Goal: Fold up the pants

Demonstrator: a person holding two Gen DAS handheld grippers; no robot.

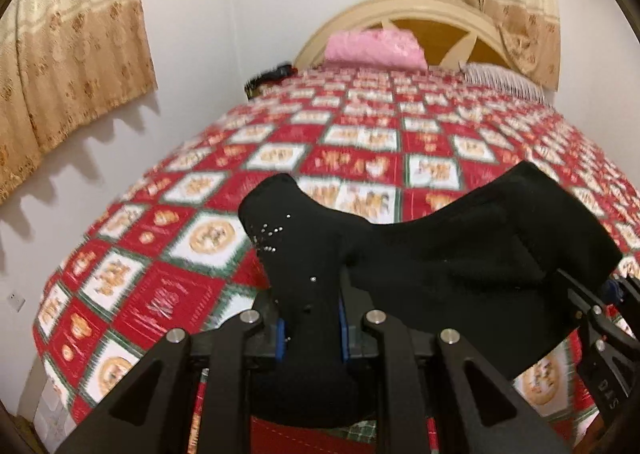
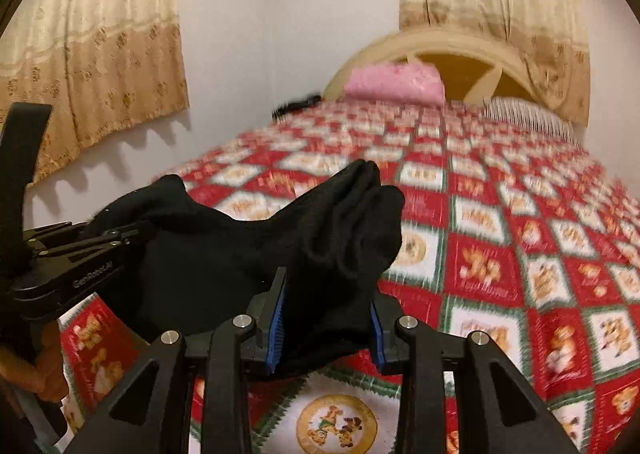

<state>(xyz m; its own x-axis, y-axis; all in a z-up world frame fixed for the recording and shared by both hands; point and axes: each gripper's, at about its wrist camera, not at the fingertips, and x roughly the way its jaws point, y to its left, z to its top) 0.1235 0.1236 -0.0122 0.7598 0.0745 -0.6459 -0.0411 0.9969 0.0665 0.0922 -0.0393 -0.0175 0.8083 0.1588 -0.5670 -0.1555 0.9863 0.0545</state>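
Pants (image 1: 460, 254) slung sideways between left claw (image 1: 312, 334) and right claw (image 2: 326, 330).

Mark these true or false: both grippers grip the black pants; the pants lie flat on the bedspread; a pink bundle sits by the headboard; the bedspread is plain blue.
1. Both the left gripper and the right gripper grip the black pants: true.
2. The pants lie flat: false, they hang between the grippers above the bedspread.
3. A pink bundle sits by the headboard: true.
4. The bedspread is plain blue: false, it is red and white checked.
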